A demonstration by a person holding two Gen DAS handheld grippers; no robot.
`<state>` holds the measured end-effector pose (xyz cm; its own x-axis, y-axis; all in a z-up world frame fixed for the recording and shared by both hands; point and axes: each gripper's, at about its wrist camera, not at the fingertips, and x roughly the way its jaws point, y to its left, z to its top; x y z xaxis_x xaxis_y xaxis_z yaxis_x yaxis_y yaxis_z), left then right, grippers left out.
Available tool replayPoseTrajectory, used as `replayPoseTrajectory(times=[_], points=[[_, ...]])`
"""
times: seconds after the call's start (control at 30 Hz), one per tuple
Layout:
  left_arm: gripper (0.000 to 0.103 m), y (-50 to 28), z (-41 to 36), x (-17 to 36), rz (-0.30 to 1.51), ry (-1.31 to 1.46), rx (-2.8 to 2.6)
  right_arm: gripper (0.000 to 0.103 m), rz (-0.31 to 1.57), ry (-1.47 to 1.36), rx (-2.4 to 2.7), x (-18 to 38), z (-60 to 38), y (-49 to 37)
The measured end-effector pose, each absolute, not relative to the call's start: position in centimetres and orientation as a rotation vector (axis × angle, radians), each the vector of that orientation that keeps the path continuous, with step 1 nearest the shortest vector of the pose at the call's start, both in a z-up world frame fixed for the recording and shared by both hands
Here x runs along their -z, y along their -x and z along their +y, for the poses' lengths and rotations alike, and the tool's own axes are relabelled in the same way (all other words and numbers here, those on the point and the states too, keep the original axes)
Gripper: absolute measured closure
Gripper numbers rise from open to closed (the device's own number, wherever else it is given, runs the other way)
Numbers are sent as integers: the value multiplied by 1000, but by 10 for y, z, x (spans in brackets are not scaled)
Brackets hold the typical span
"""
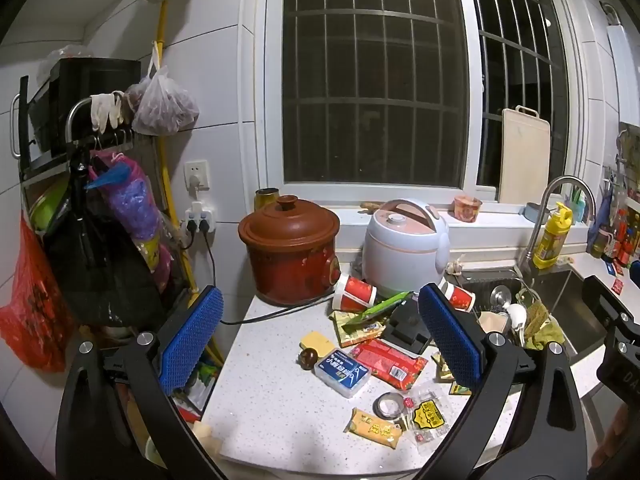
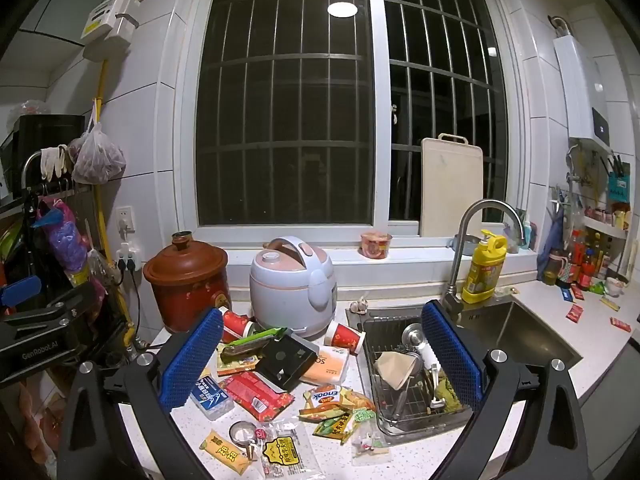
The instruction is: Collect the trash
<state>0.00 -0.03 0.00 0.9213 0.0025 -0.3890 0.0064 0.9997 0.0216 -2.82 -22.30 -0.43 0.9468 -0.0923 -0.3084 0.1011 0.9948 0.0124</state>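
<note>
Speckled white worktop (image 2: 200,424) in a night-time kitchen carries the trash, heaped between both grippers and the cookers. Left gripper (image 1: 320,344) and right gripper (image 2: 322,360) hover with fingers spread wide, holding nothing. Nearest lie crinkly snack wrappers (image 2: 280,454) and a tape roll (image 1: 389,404): thin film could slip from the pads. Farther, paper cups (image 1: 354,294) lean against the rice cooker (image 2: 294,284) and clay pot (image 1: 290,250); a careless sweep may snag the power cord (image 1: 276,314) or knock litter into the sink (image 2: 520,332).
</note>
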Motion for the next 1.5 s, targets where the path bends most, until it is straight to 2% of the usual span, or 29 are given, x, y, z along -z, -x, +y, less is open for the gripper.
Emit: replayPoseTrajectory(times=[1.5], points=[[7, 0, 0, 0, 401, -18, 3, 5, 321, -28, 73, 5, -220, 31]])
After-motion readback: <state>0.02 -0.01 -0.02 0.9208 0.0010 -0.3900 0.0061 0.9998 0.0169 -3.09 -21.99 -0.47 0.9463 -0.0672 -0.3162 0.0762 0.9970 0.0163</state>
